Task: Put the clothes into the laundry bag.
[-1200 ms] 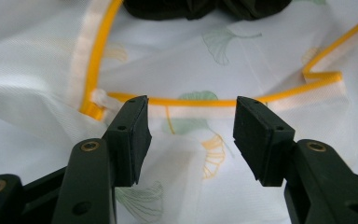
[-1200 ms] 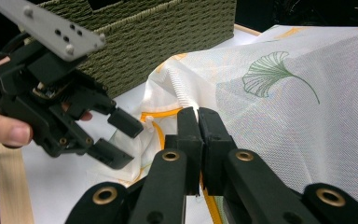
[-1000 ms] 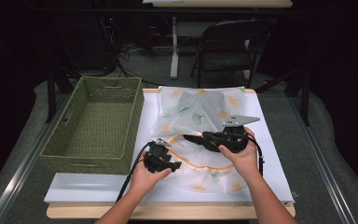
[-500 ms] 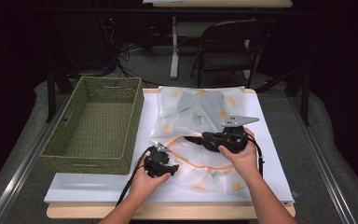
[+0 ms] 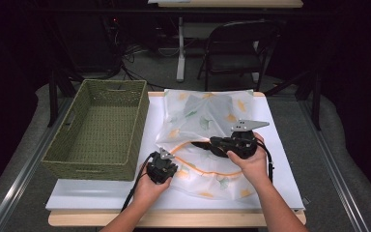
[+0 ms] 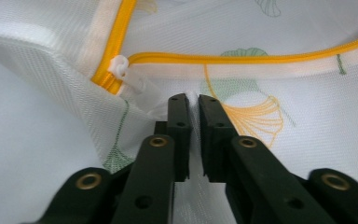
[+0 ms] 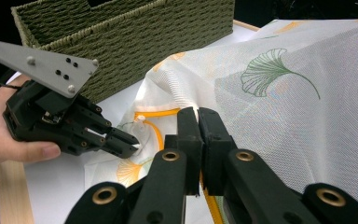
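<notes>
The mesh bag (image 5: 207, 140) lies on the white sheet (image 5: 280, 145) in the middle of the table (image 5: 174, 218), its far edge near the table's far side and its near part spread open, rimmed by the orange zipper (image 5: 195, 166). The left gripper (image 5: 165, 165) sits at the bag's near-left edge; its jaws have just been closing and now pinch a fold of mesh beside the white zipper pull (image 6: 121, 70). The right gripper (image 5: 211, 144) holds the bag's upper layer at the opening, jaws clenched on the mesh, probably lifting it a little, though that is hard to tell from above. The basket (image 5: 99, 128) stands just left of the bag, its right wall close to the left gripper. Bare sheet lies to the right and along the near edge.
</notes>
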Demonstrator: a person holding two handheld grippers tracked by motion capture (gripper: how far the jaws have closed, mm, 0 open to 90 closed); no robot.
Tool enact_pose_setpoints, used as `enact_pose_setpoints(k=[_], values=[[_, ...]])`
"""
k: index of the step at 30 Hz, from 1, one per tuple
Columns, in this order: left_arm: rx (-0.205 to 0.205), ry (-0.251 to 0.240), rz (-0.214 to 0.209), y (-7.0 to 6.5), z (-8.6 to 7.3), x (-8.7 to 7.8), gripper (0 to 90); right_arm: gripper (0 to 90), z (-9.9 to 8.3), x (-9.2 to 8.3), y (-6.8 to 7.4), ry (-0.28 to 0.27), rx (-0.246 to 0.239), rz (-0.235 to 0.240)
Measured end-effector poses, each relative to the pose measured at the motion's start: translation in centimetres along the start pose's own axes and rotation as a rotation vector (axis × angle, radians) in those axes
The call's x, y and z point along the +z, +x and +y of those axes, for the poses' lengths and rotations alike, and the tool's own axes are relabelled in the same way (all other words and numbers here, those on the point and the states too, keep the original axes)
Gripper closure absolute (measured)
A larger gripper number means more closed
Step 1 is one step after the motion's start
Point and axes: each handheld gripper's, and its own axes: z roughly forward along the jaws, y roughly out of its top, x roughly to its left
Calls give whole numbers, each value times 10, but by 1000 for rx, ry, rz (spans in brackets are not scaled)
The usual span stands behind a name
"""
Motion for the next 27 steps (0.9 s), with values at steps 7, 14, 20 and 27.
enact_pose_setpoints(k=[7,14,20,27], values=[[7,12,-53,1,-3,-11,866,883,0,0,-1,2,0,0],[31,12,-84,3,-21,-44,866,884,-1,0,3,16,-10,0],[6,-19,-103,4,-36,-61,865,884,-5,-3,8,31,-11,5],[-18,-9,-115,9,-49,-66,849,884,-24,-5,14,74,-2,4]])
